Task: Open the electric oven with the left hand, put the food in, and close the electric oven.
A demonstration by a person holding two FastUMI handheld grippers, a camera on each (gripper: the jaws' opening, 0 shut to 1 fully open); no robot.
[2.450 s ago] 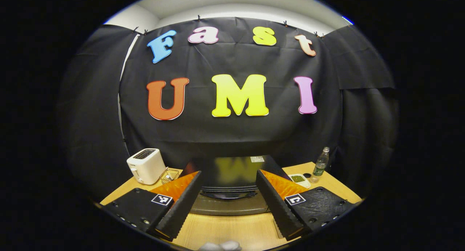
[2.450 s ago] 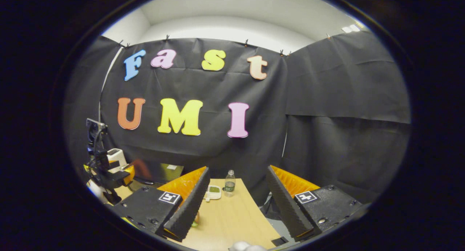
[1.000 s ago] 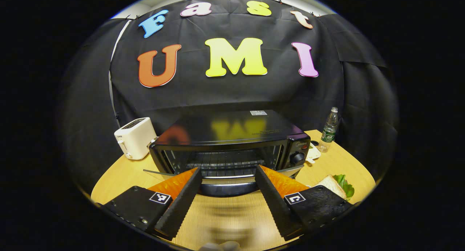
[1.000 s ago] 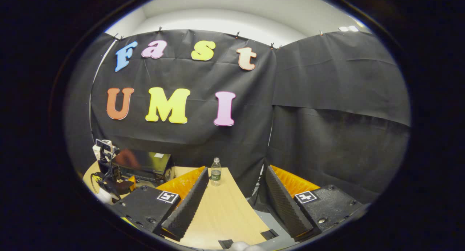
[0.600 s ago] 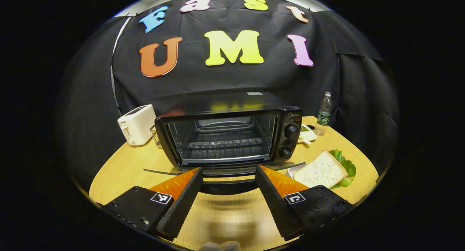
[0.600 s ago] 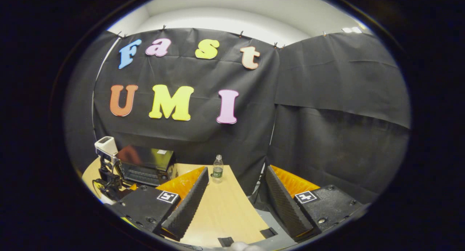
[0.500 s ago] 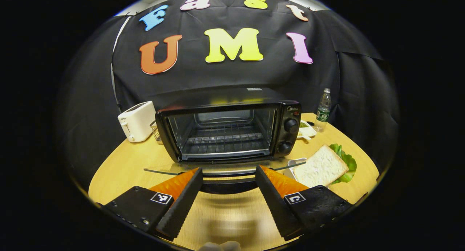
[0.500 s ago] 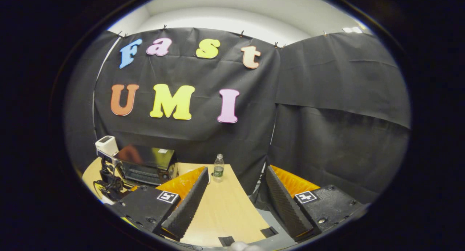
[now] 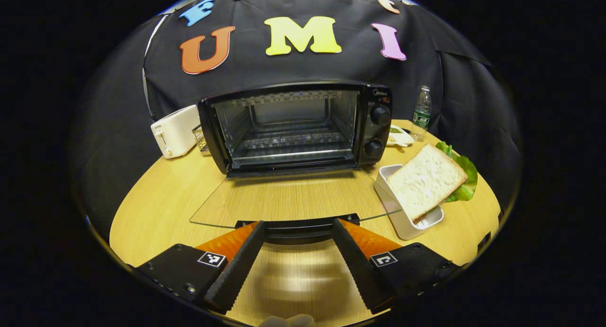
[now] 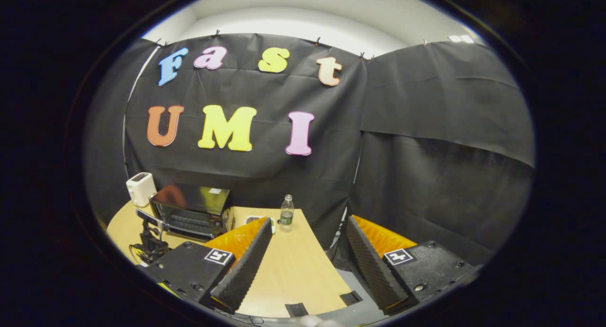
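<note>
The black electric oven [image 9: 293, 123] stands at the back of the round wooden table with its glass door [image 9: 293, 197] folded down flat. The door's dark handle [image 9: 298, 233] lies across the gap between the fingertips of my left gripper [image 9: 298, 222], which is open. A slice of bread [image 9: 423, 180] on lettuce rests on a white tray [image 9: 402, 220] to the right of the door. My right gripper [image 10: 309, 219] hangs open with nothing between its fingers, over the table's right edge. The oven [image 10: 191, 213] appears far to its left, with the left gripper [image 10: 150, 239] in front of the oven.
A white toaster [image 9: 174, 130] and a small wire basket [image 9: 201, 138] sit left of the oven. A water bottle [image 9: 421, 113] and a small dish [image 9: 398, 136] stand behind it on the right. The table's edge [image 10: 326, 270] drops off under the right gripper.
The oven door has swung from nearly upright down to flat as my left gripper drew the handle down and toward me. The right gripper has barely moved.
</note>
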